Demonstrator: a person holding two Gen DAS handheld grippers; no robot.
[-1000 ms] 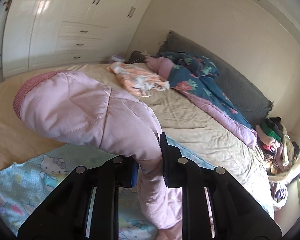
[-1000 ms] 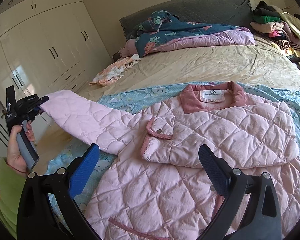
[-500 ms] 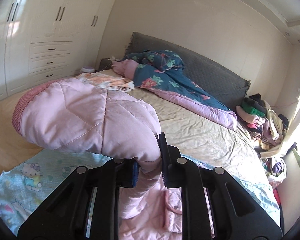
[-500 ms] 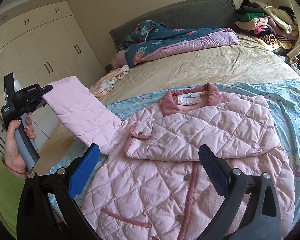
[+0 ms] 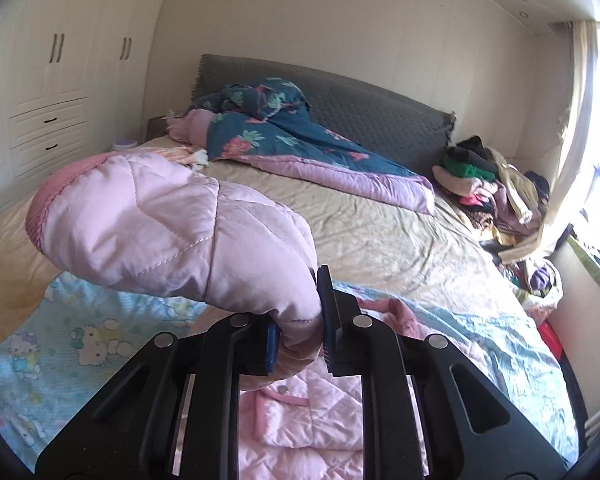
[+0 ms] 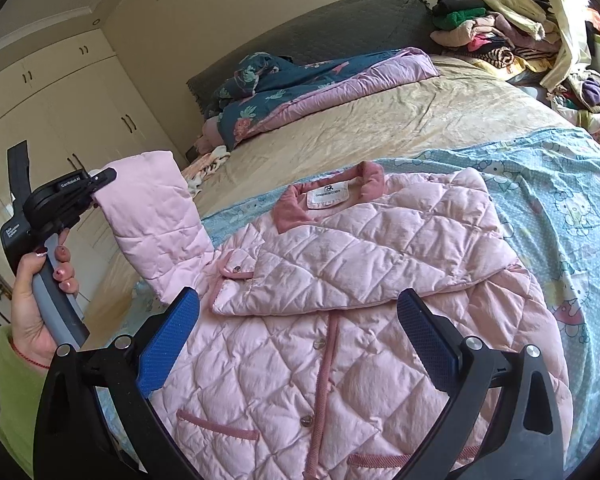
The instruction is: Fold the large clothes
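Clamped on pink quilted fabric, my left gripper (image 5: 298,334) fills the bottom centre of the left wrist view, its black fingers with blue pads (image 5: 273,346) pressed in on a bunched fold of the sleeve (image 5: 172,236). That padded sleeve balloons out toward the left middle of the frame, ending in a darker rose ribbed cuff (image 5: 46,204) at the far left. Below the fingers I see more of the pale pink quilted jacket (image 5: 308,420) lying flat, with a snap button on a rose-trimmed flap. Under it is a light blue cartoon-cat printed sheet (image 5: 72,344), lower left, spread over the beige bed cover (image 5: 380,236). In the upper centre a teal floral duvet with lilac lining (image 5: 300,148) is heaped against the grey quilted headboard (image 5: 380,108). A pile of mixed clothes (image 5: 484,176) sits at the right, and white wardrobe doors and drawers (image 5: 52,120) fill the upper left.

From the right wrist view, my right gripper (image 6: 300,328) stands wide apart at the bottom, holding nothing, hovering over the jacket (image 6: 340,360). The jacket lies front up across the centre, rose collar (image 6: 324,196) toward the upper middle, one sleeve folded across the chest. At the left of the frame, the left gripper (image 6: 100,184) is held up in a hand (image 6: 36,300) with painted nails, lifting the other sleeve (image 6: 156,224) off the bed. The blue sheet (image 6: 560,184) shows at the right, the duvet (image 6: 300,88) upper centre, the clothes pile (image 6: 500,28) upper right.
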